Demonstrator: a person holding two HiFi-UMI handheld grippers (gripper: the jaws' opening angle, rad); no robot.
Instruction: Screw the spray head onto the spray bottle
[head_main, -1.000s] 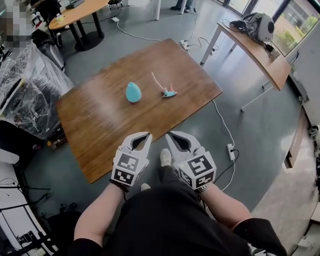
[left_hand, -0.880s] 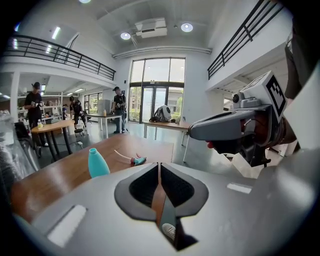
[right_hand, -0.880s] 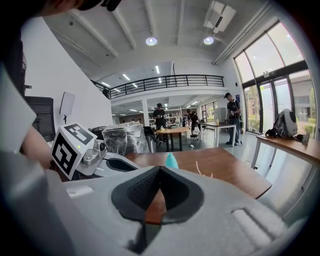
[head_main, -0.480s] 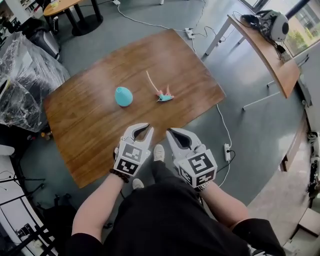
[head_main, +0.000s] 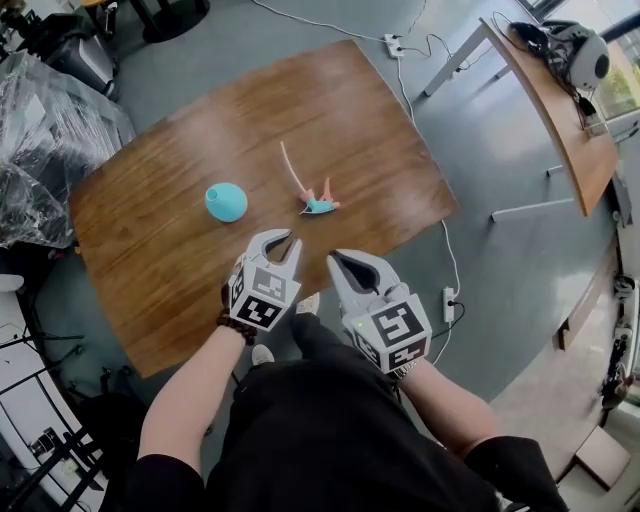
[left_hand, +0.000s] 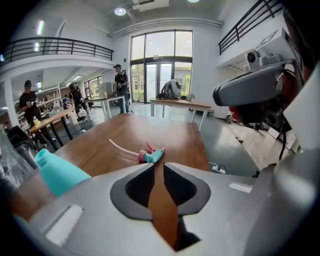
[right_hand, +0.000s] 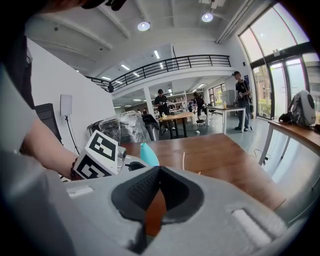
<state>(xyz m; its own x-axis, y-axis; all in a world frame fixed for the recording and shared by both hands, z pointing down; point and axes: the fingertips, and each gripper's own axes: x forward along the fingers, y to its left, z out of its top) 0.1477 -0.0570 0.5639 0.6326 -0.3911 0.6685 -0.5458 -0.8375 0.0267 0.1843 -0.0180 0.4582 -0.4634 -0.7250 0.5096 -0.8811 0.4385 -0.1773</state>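
Above the near edge of the table (head_main: 150, 270), both grippers hung empty.
The left gripper (head_main: 284, 240) was opening its jaws, probably for the spray bottle (head_main: 226, 201); the right gripper (head_main: 336, 262) was closed.

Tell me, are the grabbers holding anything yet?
Nothing is held. The left gripper is opening its fingers with nothing between them; the right gripper is shut, empty. The spray bottle and spray head lie on the table.
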